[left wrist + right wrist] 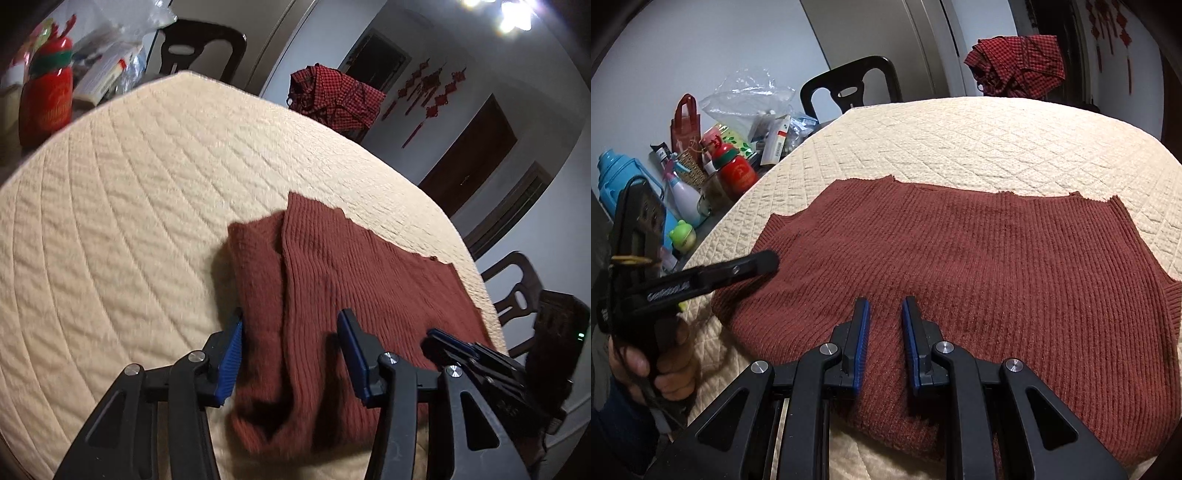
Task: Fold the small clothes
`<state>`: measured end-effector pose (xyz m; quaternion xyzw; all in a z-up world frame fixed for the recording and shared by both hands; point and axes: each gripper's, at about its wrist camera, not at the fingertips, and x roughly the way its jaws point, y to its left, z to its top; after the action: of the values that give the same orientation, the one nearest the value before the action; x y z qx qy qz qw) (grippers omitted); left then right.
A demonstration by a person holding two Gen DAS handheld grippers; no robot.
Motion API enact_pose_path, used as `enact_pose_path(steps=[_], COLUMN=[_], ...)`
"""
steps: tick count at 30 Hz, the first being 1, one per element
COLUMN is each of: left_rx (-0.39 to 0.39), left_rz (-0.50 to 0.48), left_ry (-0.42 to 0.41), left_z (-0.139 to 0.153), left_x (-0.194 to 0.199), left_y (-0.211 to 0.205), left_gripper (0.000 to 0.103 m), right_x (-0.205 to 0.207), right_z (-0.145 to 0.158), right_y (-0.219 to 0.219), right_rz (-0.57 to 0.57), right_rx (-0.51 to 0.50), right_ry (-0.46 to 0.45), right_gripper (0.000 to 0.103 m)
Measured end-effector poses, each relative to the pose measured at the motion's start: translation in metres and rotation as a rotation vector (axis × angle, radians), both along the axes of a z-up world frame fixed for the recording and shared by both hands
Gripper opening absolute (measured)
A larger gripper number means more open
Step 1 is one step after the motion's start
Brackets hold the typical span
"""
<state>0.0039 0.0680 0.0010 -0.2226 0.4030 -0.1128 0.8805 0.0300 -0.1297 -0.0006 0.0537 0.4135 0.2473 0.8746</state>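
Note:
A rust-red ribbed knit vest (pixel 979 266) lies spread on the cream quilted table cover (pixel 979 140). In the left wrist view the vest (pixel 332 280) has its near left edge bunched into a fold. My left gripper (pixel 291 317) is open, its blue-padded jaws straddling that bunched edge just above it. It also shows in the right wrist view (pixel 764 260) at the vest's left edge. My right gripper (pixel 884 306) hovers over the vest's near hem, jaws open a narrow gap, nothing between them. It shows at the lower right of the left wrist view (pixel 443 338).
Clutter stands off the table's left edge: a red bottle (pixel 737 171), a blue flask (pixel 617 177), bags and boxes. A red checked garment (pixel 1015 62) hangs on a chair at the far side. Dark chairs (pixel 849 88) stand round the table.

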Motion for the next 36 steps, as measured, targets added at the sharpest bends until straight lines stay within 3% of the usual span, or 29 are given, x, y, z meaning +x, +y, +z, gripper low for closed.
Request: enact_pose_path(steps=[5, 12, 14, 17, 28, 36], left_rx=[-0.084, -0.069, -0.038, -0.054, -0.053, -0.050], left_rz=[-0.013, -0.021, -0.014, 0.005, 0.007, 0.002], left_ry=[0.010, -0.006, -0.007, 0.006, -0.002, -0.004], left_z=[-0.003, -0.004, -0.005, -0.008, -0.009, -0.008], left_x=[-0.005, 0.014, 0.016, 0.015, 0.011, 0.010], left_y=[0.002, -0.009, -0.013, -0.008, -0.005, -0.005], left_gripper=[0.052, 0.050, 0.033, 0.024, 0.024, 0.024], right_x=[0.000, 0.001, 0.000, -0.009, -0.043, -0.034], right_z=[-0.001, -0.002, -0.002, 0.002, 0.006, 0.001], right_y=[0.000, 0.000, 0.000, 0.006, -0.008, -0.008], right_rz=[0.000, 0.000, -0.002, -0.004, -0.011, -0.002], right_rx=[-0.002, -0.001, -0.001, -0.045, -0.006, 0.028], right_ry=[0.000, 0.002, 0.003, -0.013, 0.006, 0.029], right_gripper=[0.018, 0.018, 0.018, 0.018, 0.018, 0.009])
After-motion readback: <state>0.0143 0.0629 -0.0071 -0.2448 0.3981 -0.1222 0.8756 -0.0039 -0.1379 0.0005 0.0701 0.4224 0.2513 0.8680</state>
